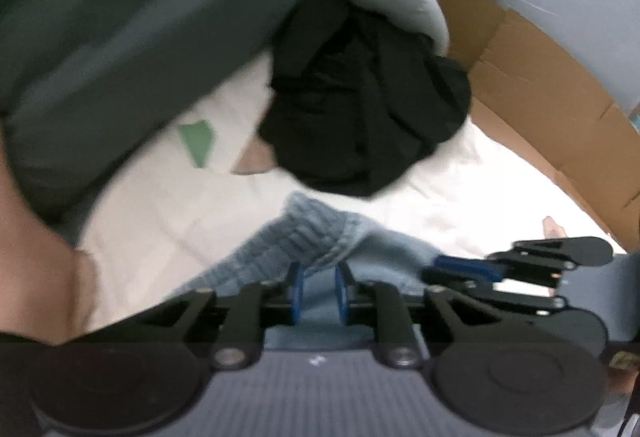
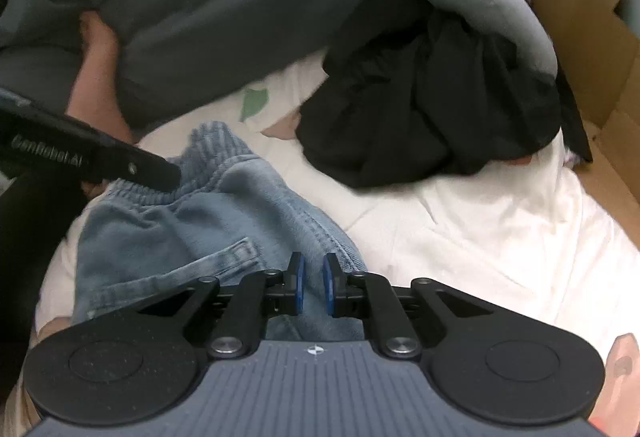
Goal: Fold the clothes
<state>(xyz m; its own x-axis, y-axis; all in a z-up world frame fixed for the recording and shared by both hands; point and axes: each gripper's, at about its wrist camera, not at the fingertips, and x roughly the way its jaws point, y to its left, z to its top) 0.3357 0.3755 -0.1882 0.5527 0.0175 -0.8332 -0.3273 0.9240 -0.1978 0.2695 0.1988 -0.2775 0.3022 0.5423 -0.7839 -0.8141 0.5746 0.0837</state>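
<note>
Denim shorts (image 2: pixel 192 229), light blue, are laid crumpled on white bedding (image 2: pixel 480 237), ribbed waistband up-frame. Left gripper (image 1: pixel 319 289) is clamped on the waistband; right gripper (image 2: pixel 314 285), narrowly parted over denim, grip undeterminable. Pocket seen in right view only.

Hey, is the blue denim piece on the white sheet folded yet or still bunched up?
Still bunched up. The denim garment lies crumpled on the white sheet, its ribbed waistband humped and creased, with no flat, squared edges.
</note>
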